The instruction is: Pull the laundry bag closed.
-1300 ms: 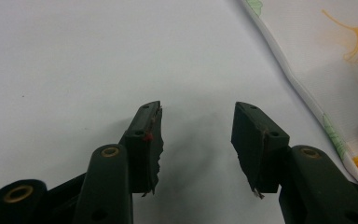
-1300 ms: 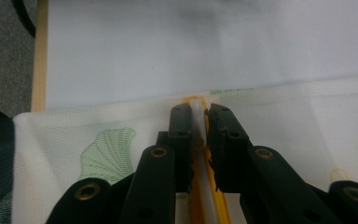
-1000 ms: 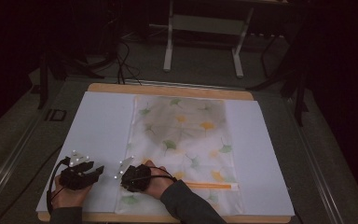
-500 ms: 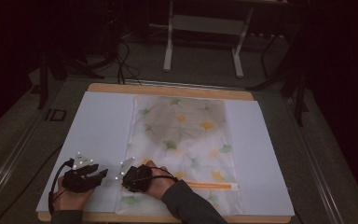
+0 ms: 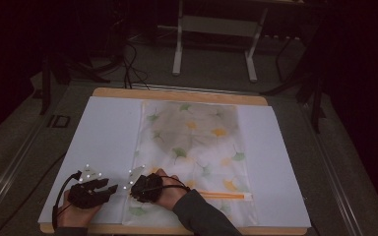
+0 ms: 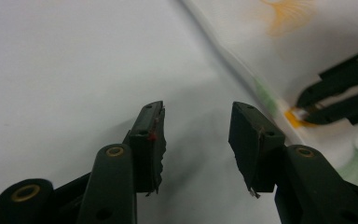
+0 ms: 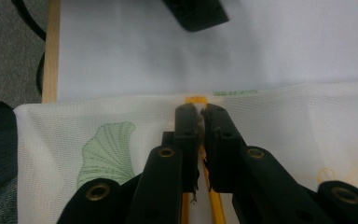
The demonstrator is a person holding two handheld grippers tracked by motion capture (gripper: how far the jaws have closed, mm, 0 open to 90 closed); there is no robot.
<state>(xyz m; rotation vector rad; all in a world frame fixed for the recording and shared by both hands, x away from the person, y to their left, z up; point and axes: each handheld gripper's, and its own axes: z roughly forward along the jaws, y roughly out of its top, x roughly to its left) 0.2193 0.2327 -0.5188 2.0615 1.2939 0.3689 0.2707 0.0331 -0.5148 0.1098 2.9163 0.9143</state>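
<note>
High view: a wooden-edged bench (image 5: 177, 93) carries a white sheet (image 5: 103, 142), and on the middle of that sheet lies a flat, translucent white mesh bag printed with green and orange ginkgo leaves (image 5: 197, 142). An orange zipper strip (image 5: 224, 195) runs across the bag near its near end. The left hand-held gripper (image 5: 109, 189) sits on the bare white sheet just left of the bag's near left corner, held in the person's left hand (image 5: 74, 211). The right hand-held gripper (image 5: 134, 191) rests on the bag's near left corner, just beside the left one, with the person's right hand (image 5: 170, 194) and a dark sleeve (image 5: 202, 219) behind it.

Left gripper view: the left hand-held gripper (image 6: 196, 135) has its jaws spread wide over the white sheet (image 6: 74, 60), with nothing between them. To the right, the bag's edge (image 6: 261, 88) runs diagonally, and the right hand-held gripper (image 6: 310, 109) is pinching the orange zipper end (image 6: 294, 117) there.

Right gripper view: the right hand-held gripper (image 7: 200, 112) has its jaws pressed together on the orange zipper strip (image 7: 196, 99) at the mesh bag's edge (image 7: 98, 135). Beyond lie the white sheet (image 7: 284, 46) and one tip of the left hand-held gripper (image 7: 196, 14); the bench's wooden edge (image 7: 52, 51) shows at the left.
</note>
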